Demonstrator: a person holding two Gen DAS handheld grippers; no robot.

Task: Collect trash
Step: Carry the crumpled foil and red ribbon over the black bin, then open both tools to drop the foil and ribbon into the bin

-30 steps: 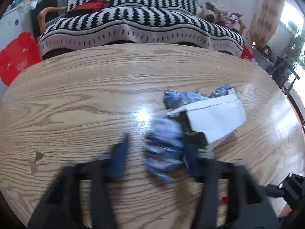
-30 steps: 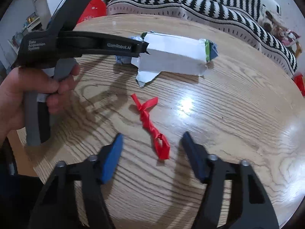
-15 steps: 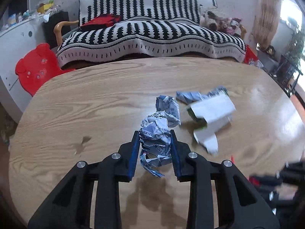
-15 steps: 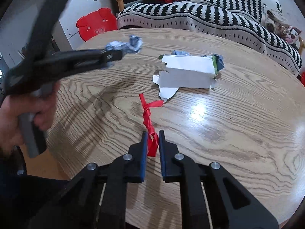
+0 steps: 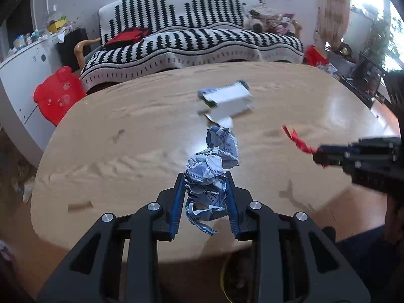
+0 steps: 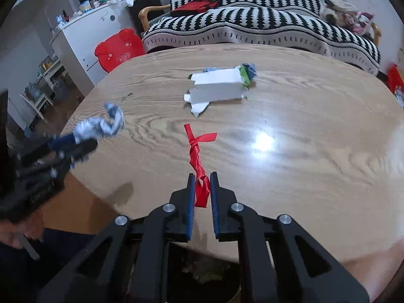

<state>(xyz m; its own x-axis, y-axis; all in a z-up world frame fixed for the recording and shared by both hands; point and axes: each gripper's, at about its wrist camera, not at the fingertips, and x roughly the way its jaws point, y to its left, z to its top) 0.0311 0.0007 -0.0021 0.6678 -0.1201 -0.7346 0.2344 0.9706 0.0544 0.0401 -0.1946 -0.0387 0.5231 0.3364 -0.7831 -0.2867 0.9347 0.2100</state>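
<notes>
The left gripper [image 5: 205, 203] clenched a crumpled wrapper [image 5: 211, 174], lifted above the table [image 5: 113, 151]. The right gripper [image 6: 202, 194] pinched a red ribbon [image 6: 198, 151], also raised off the wood. A torn white carton [image 6: 217, 88] lay on the table at twelve o'clock from the ribbon.

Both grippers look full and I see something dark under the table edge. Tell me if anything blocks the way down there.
Nothing visible does. The left gripper holds the crumpled paper, the right gripper the red ribbon, both near the table edge. What lies below is too dark to tell.
</notes>
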